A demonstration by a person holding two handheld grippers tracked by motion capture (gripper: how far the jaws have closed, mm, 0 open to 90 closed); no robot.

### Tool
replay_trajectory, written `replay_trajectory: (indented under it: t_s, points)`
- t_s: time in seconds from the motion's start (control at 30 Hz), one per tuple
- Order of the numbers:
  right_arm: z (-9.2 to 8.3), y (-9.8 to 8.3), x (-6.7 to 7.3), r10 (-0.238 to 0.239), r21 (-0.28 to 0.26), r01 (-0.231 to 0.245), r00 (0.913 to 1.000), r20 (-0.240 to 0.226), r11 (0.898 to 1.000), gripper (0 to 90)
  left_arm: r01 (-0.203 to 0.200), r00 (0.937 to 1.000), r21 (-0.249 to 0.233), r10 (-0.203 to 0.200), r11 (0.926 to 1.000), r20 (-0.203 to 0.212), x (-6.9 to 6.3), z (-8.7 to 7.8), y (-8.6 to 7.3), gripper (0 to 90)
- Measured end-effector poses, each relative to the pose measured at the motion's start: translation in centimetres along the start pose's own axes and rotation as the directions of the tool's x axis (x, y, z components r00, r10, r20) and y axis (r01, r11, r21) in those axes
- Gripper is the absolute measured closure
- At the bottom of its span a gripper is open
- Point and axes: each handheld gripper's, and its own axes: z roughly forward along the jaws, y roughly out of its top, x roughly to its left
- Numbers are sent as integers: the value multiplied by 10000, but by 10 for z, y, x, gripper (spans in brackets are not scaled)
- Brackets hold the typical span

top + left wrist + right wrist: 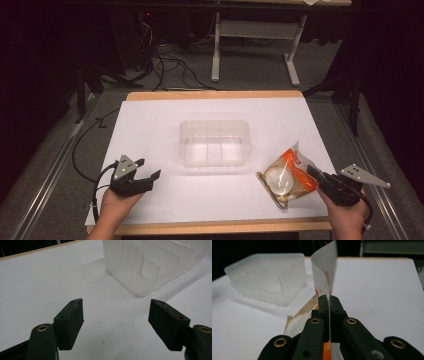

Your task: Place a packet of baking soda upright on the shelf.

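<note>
While the left gripper (145, 172) rests near the tabletop's front left corner, its jaws stand spread with nothing between them, the pads (71, 322) hovering over bare white surface. Its own view looks toward the tub's (140, 267) near wall just ahead. At the middle of the tabletop (150, 125) sits that clear tub (215, 142), upright and apart from both grippers. Near the front right corner lies the snack bag (286, 176), orange and clear, one end lifted off the surface. At the right edge the right gripper (316, 175) has its jaws pressed together on the bag's (322, 277) edge, the white film rising between the pads (337, 307).
</note>
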Motion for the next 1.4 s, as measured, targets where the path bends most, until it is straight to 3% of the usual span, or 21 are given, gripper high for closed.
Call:
replay_trajectory:
  t_s: [0.1,0.17,0.33,0.53,0.6,0.63,0.73,0.77,0.83,0.87,1.03,1.23,1.4]
  points:
    - [-5,13,11,36,-572,-52,9996,-271,9983,900,26,10000,22,-26,10000,-44,0,-1,-1,288]
    - [-3,21,21,-390,-505,379,9990,-209,9980,900,32,10000,20,-32,10000,-61,0,-2,-2,287]
    - [2,37,36,-588,-593,582,9982,-78,9965,900,95,9999,-50,-95,9999,-89,2,-4,-2,287]
    - [10,54,42,-879,-670,907,9952,437,9936,900,121,9999,-98,-121,9999,-59,3,-4,-2,287]
    - [16,60,44,-1497,-409,1543,9837,994,9872,900,99,9999,-115,-100,9999,-50,2,-5,-2,287]
    - [19,61,44,-1574,-391,1631,9803,1192,9858,900,77,10000,-96,-77,9999,-38,2,-5,-2,287]
    - [26,58,39,-1276,-726,1383,9825,1360,9877,900,44,10000,-78,-44,10000,-17,1,-4,-2,287]
    - [32,49,33,-811,-803,901,9908,1088,9927,900,36,10000,-77,-36,10000,-2,1,-4,-2,287]
    - [35,46,32,-858,-682,932,9908,1051,9933,900,-17,10000,-30,17,10000,23,1,-3,-2,287]
    - [35,42,29,-797,-921,884,9923,944,9918,897,-39,10000,-26,39,10000,24,0,-2,-2,287]
    - [30,33,17,-236,-1200,365,9940,1072,9921,822,-131,9999,16,131,9999,45,-1,-1,-1,287]
    - [33,22,9,-18,-951,101,9962,868,9954,777,-245,9996,135,243,9996,151,-3,0,-2,284]
    - [36,17,13,-51,-906,110,9979,652,9958,748,-250,9994,106,247,9996,257,-4,-1,-1,283]
